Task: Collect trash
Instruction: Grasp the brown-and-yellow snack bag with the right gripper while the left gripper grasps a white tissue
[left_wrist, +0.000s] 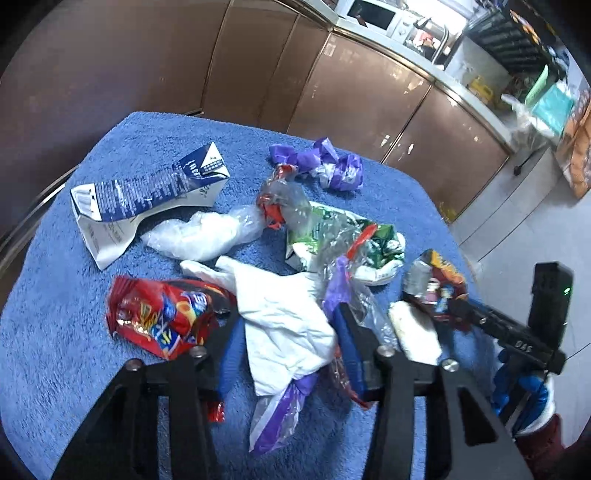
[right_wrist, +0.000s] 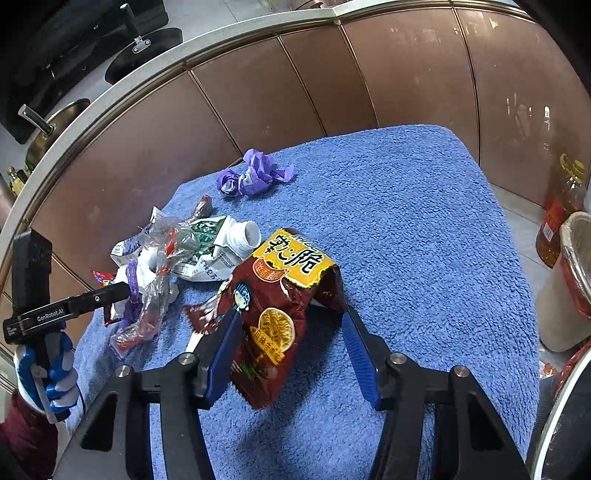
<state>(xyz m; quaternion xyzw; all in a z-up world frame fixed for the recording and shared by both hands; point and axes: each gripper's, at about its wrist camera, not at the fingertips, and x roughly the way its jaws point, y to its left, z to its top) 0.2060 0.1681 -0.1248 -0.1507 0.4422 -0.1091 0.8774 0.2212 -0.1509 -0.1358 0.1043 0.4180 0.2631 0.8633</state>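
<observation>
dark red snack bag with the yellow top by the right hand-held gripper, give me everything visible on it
The snack bag is crinkled glossy foil, dark red with a torn-open yellow top band bearing black characters, a cartoon figure and a round noodle picture. It stands tilted on the blue towel, between the blue pads of the right hand-held gripper. The left pad touches its side; the right pad sits near its back fold, contact unclear.

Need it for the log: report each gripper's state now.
Left gripper: open, jaws astride the white wrapper.
Right gripper: open, jaws astride the brown snack bag.
</observation>
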